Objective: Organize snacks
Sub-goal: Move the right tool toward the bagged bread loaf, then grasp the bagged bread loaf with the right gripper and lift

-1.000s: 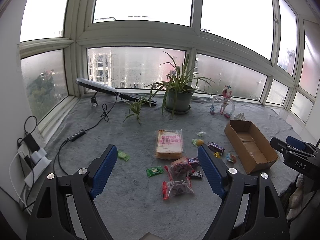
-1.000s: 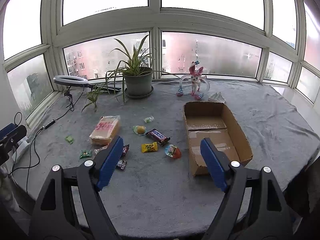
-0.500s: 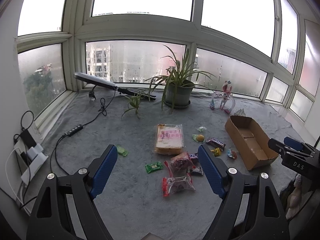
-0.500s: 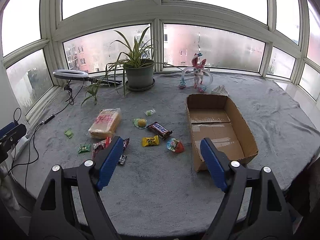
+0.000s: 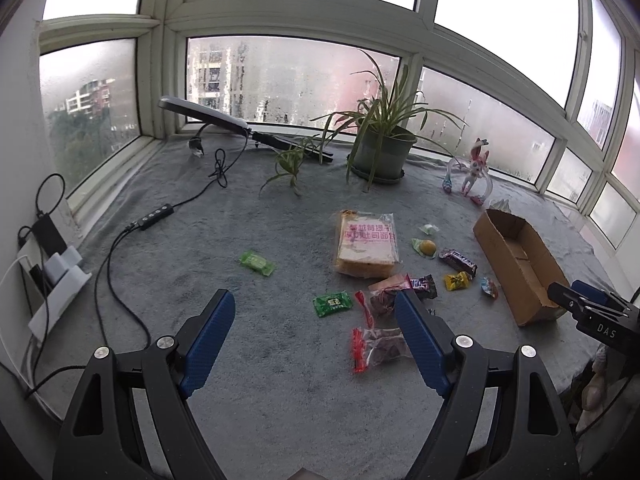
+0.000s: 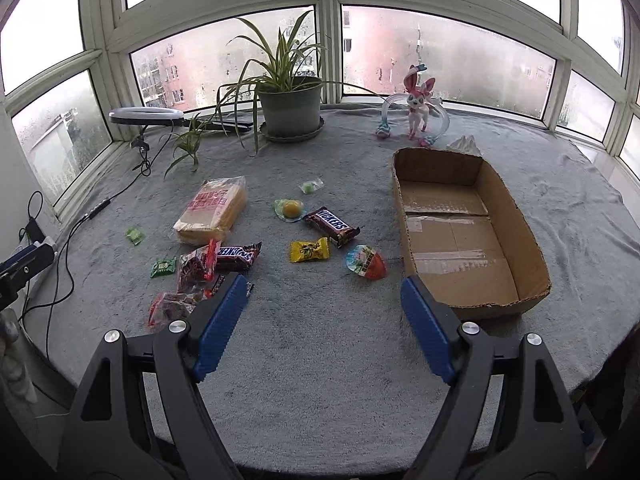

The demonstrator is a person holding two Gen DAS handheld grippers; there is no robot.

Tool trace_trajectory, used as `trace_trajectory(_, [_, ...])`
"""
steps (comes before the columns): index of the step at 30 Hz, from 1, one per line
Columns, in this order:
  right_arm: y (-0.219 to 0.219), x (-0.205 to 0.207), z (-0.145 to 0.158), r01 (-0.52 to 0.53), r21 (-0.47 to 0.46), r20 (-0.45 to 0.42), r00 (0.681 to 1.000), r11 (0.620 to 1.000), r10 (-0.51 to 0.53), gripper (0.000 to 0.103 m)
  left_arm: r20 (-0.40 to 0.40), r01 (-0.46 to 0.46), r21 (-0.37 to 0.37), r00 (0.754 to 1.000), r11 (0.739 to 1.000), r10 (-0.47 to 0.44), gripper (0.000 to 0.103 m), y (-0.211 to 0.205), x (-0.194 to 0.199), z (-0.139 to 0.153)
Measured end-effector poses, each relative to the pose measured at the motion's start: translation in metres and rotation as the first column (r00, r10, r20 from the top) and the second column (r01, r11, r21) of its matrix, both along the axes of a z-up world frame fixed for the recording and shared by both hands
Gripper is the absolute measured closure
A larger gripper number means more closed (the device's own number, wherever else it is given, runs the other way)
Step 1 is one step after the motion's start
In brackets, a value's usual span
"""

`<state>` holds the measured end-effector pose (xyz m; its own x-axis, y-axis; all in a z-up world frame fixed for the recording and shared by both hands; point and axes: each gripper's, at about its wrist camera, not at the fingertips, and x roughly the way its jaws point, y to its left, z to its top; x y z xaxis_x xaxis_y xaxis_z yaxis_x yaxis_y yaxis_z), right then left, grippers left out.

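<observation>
Both grippers hover above the grey blanket [image 6: 320,360] with jaws spread wide, gripping nothing — the left gripper [image 5: 314,312] over the green candies, the right gripper [image 6: 324,300] nearer the empty cardboard box [image 6: 460,240]. The snacks lie scattered left of the box: a toast loaf [image 6: 212,212], Snickers bars [image 6: 330,226], a yellow candy [image 6: 309,249] — and a foil-wrapped egg [image 6: 366,262] just beside it.

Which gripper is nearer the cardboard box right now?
The right. The right gripper hovers open with one blue pad just short of the cardboard box's near corner. The left gripper, also open, sits over the red snack bags, with the box off to its right.
</observation>
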<state>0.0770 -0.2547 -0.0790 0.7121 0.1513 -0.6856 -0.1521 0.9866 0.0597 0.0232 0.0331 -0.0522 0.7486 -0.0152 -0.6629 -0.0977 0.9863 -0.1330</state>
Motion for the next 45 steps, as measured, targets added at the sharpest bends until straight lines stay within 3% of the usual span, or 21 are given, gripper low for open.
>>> trace_trajectory(10, [0.011,0.028,-0.031,-0.134,0.104,-0.12,0.982,0.986,0.146,0.021,-0.078,0.067,-0.102,0.994,0.993,-0.075,0.029,-0.011,0.018,-0.031])
trace_trajectory(14, [0.016,0.042,-0.041,-0.171,0.129,-0.16,0.968,0.977,0.191,0.031,-0.119,0.102,-0.103,0.986,0.99,-0.114,0.029,-0.016,0.025,-0.041])
trace_trajectory(25, [0.038,0.081,-0.059,-0.296,0.133,-0.223,0.921,0.946,0.32,0.043,-0.184,0.172,-0.158,0.962,0.972,-0.2,0.03,-0.035,0.044,-0.065])
trace_trajectory(34, [0.056,0.135,-0.063,-0.286,0.283,-0.271,0.892,0.916,0.362,0.043,-0.173,0.118,-0.253,0.971,0.96,-0.165,0.031,-0.013,0.094,-0.067])
trace_trajectory(37, [0.065,0.153,-0.065,-0.269,0.324,-0.285,0.887,0.907,0.365,0.043,-0.166,0.115,-0.291,0.972,0.95,-0.169,0.032,-0.006,0.117,-0.071])
trace_trajectory(42, [0.08,0.18,-0.071,-0.221,0.402,-0.314,0.878,0.889,0.36,0.043,-0.191,0.116,-0.397,0.96,0.91,-0.206,0.033,0.004,0.153,-0.084])
trace_trajectory(45, [0.09,0.194,-0.084,-0.19,0.439,-0.346,0.866,0.878,0.361,0.043,-0.217,0.11,-0.414,0.952,0.903,-0.216,0.039,0.007,0.173,-0.095])
